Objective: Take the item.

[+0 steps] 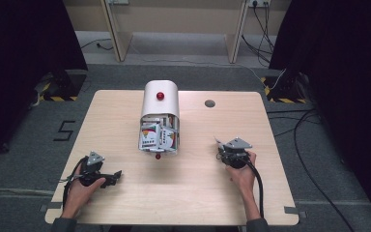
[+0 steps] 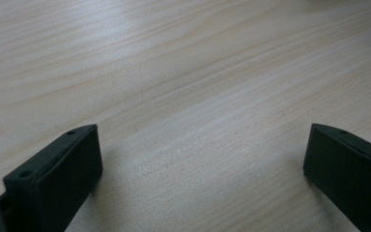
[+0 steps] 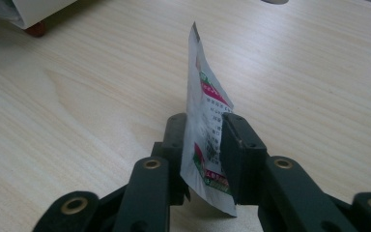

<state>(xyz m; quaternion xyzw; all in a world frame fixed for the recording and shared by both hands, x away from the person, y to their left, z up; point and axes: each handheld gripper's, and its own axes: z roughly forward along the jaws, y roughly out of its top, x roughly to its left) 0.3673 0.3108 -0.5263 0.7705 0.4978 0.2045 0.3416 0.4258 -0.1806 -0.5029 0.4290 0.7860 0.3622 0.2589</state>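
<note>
Right of the white box (image 1: 159, 118), well apart from it, the right gripper (image 3: 204, 145) has its jaws narrowly parted around 1 upright sachet (image 3: 207, 125); bare table (image 1: 193, 188) surrounds it. Left gripper (image 2: 200, 159) gapes empty near the table's front-left edge.

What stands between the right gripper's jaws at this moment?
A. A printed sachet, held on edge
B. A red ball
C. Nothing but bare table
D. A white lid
A: in the right gripper view the right gripper has a thin printed sachet upright between its black jaws, above the wooden table.
</note>
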